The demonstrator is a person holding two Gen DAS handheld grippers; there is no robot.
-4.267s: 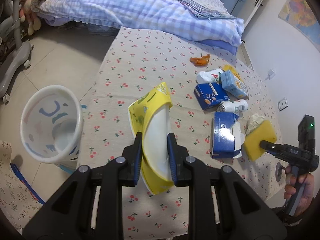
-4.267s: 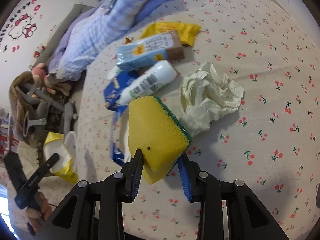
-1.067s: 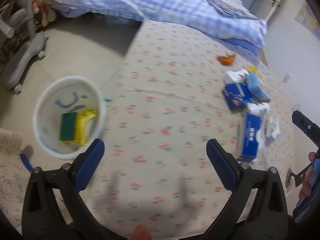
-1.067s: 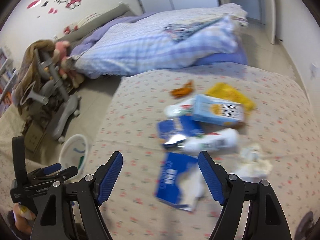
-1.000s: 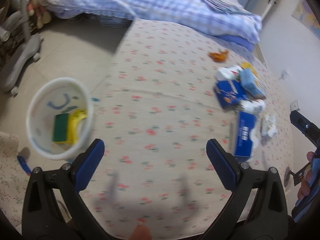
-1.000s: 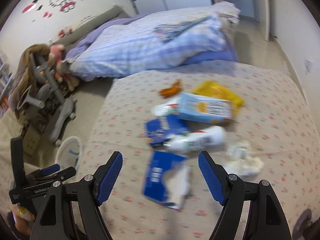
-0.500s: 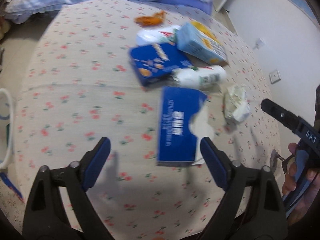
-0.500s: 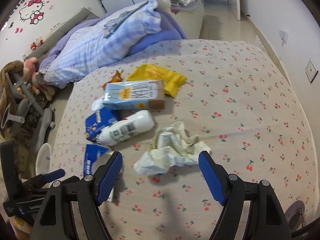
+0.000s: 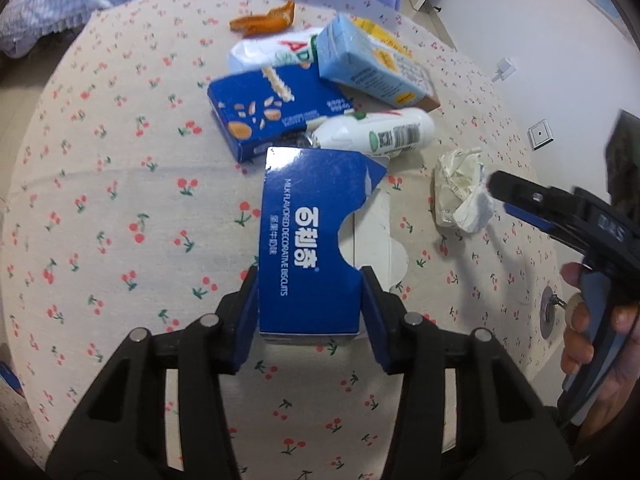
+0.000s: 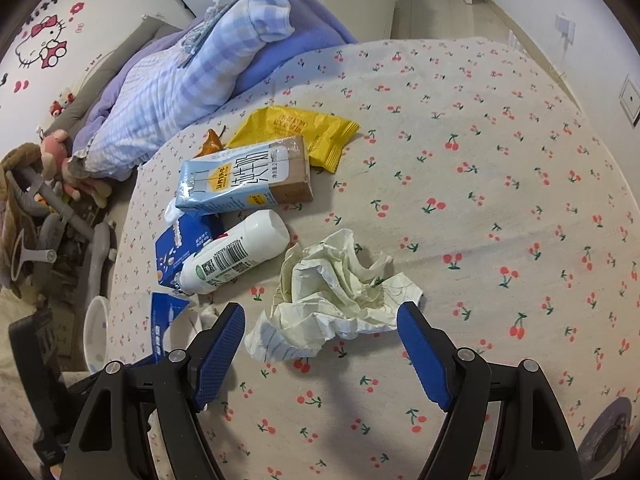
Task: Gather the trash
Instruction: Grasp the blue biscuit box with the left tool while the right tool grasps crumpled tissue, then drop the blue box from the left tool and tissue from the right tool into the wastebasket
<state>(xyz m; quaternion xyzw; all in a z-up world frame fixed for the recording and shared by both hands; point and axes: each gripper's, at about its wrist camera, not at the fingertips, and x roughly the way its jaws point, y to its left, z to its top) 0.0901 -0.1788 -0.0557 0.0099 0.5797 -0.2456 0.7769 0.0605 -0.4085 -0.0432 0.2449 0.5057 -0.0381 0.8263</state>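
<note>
My left tongs (image 9: 310, 312) are closing around the near end of the torn blue biscuit box (image 9: 312, 240), which lies flat on the cherry-print surface (image 9: 120, 200) at the centre of the left wrist frame. Both blue pads sit against the box's two long sides, so I count it as gripped, though the jaws are not done closing.

My right tongs (image 10: 320, 344) stand wide open and hold nothing. The crumpled paper (image 10: 340, 296) lies on the surface between and just beyond their tips, in the lower middle of the right wrist frame; the pads do not touch it.

Above the paper in that frame lie a white bottle (image 10: 236, 260), a light blue carton (image 10: 244, 180), a yellow wrapper (image 10: 300, 128) and, at the left, a second blue box (image 10: 176, 248). A scrap of orange peel (image 9: 264, 20) sits at the top of the left wrist frame. The rim of a white bin (image 10: 96, 332) shows at the lower left of the right wrist frame, off the surface's edge.
</note>
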